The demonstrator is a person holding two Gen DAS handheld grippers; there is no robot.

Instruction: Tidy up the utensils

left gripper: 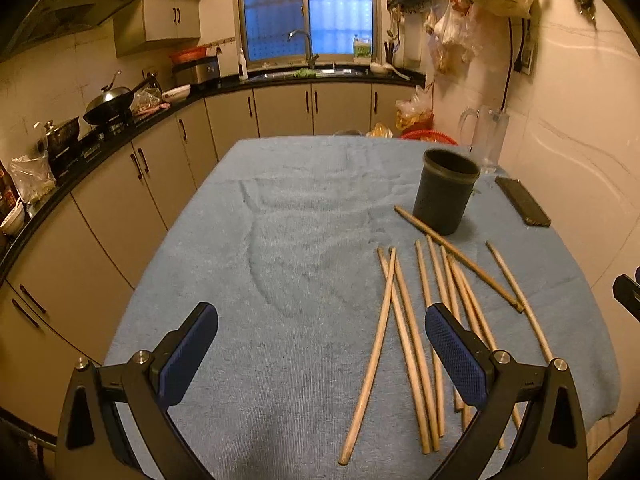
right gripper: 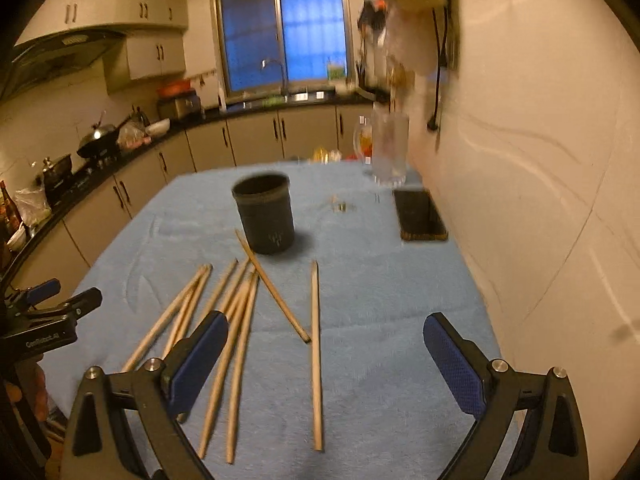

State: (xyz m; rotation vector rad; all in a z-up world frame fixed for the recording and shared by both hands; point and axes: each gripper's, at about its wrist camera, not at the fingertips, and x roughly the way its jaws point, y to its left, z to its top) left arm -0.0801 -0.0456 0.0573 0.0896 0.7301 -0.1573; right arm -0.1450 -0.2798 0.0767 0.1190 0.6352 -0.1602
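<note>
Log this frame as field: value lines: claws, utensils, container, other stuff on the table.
left claw: open, empty, above the cloth
right claw: open, empty, above the cloth
chopsticks: wooden, loose on the cloth, some crossing
holder: dark cup, upright, no chopsticks seen in it
phone: flat, near the wall
glass pitcher: far edge, by the wall
table cover: blue cloth

Left wrist view: low over near edge of blue cloth, facing window; chopsticks lower right. Right wrist view: same heading, further right by wall; chopsticks lower left. Both share dark cup, phone.
</note>
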